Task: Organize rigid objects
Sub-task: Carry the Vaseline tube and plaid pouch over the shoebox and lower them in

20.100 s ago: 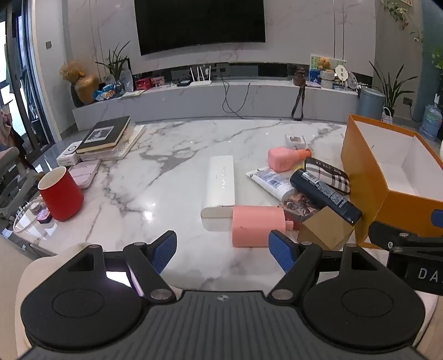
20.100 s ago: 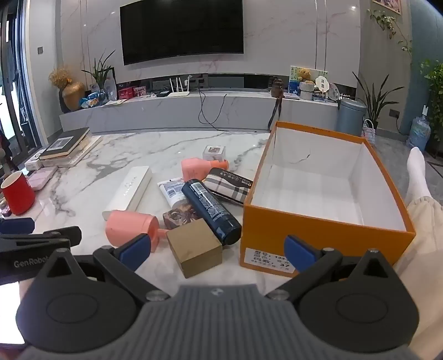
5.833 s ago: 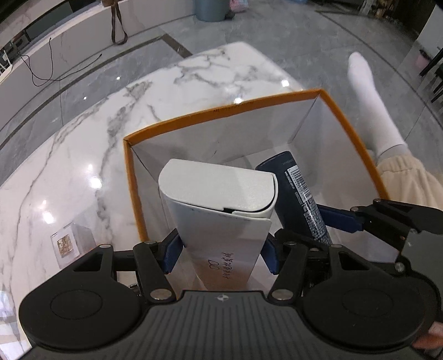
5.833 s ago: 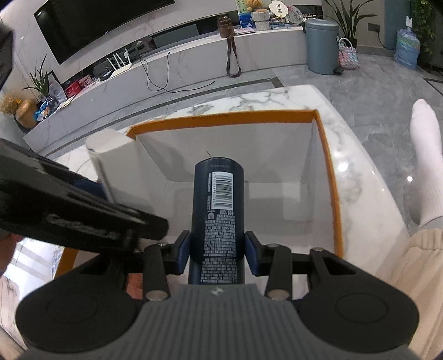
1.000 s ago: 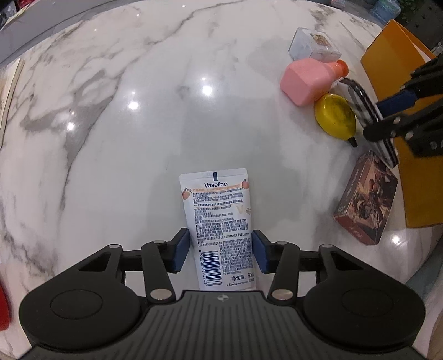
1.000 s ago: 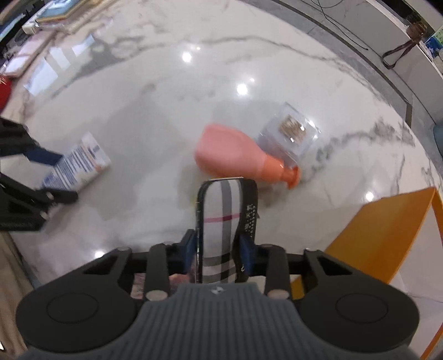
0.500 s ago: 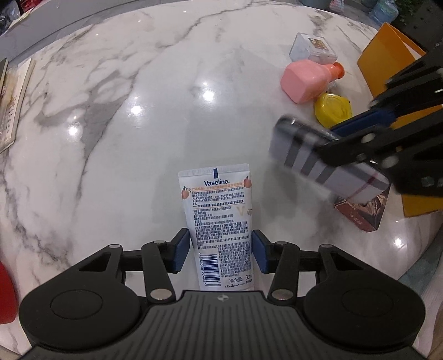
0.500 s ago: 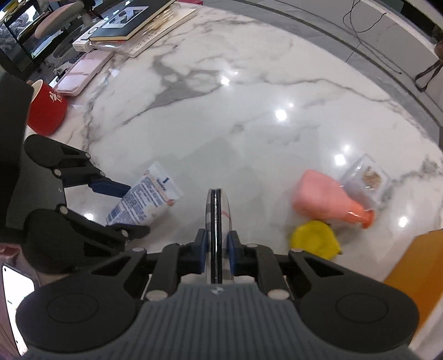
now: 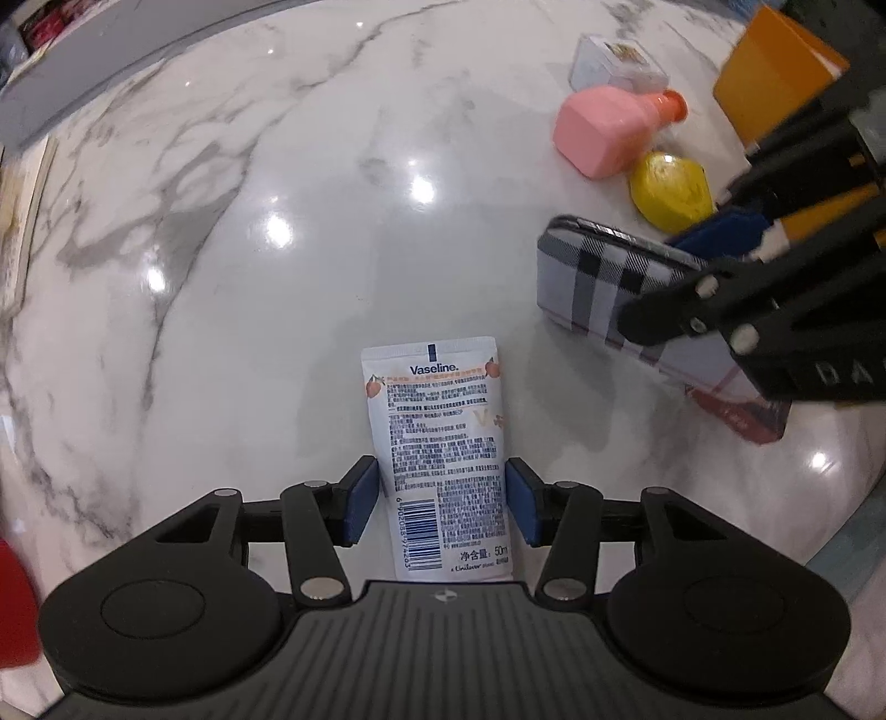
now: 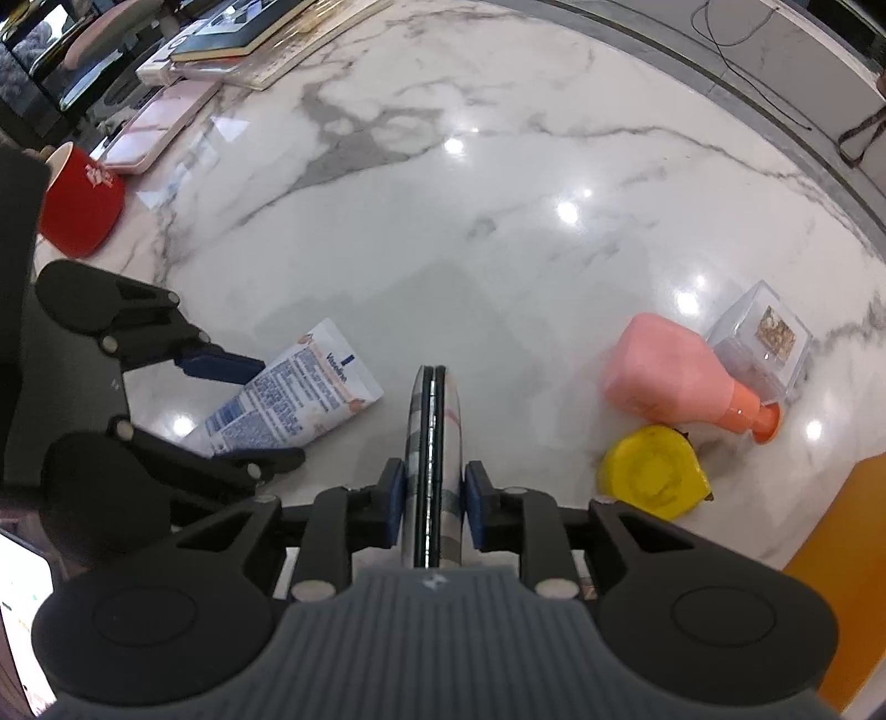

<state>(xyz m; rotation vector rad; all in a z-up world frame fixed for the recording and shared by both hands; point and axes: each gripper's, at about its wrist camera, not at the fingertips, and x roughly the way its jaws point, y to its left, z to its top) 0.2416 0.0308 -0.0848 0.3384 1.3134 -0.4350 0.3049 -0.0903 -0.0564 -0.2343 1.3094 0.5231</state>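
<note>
My left gripper (image 9: pixel 441 507) is shut on a white Vaseline tube (image 9: pixel 440 443), held just over the marble table (image 9: pixel 249 266). The tube also shows in the right wrist view (image 10: pixel 293 399), between the left gripper's fingers (image 10: pixel 221 365). My right gripper (image 10: pixel 434 504) is shut on a plaid case (image 10: pixel 434 443), held on edge above the table. In the left wrist view the case (image 9: pixel 609 288) hangs at the right. A pink bottle (image 10: pixel 675 376), a yellow tape measure (image 10: pixel 650 471) and a clear small box (image 10: pixel 764 338) lie on the table at the right.
The orange box (image 9: pixel 775 72) stands at the far right; its corner shows in the right wrist view (image 10: pixel 847 581). A red-brown card box (image 9: pixel 742 421) lies under the plaid case. A red cup (image 10: pixel 83 205), a pink case (image 10: pixel 160 122) and books (image 10: pixel 243 39) are at the left.
My right gripper has lifted the plaid case off the table, turned it on edge and carried it toward the left gripper. The left gripper stays shut on the tube.
</note>
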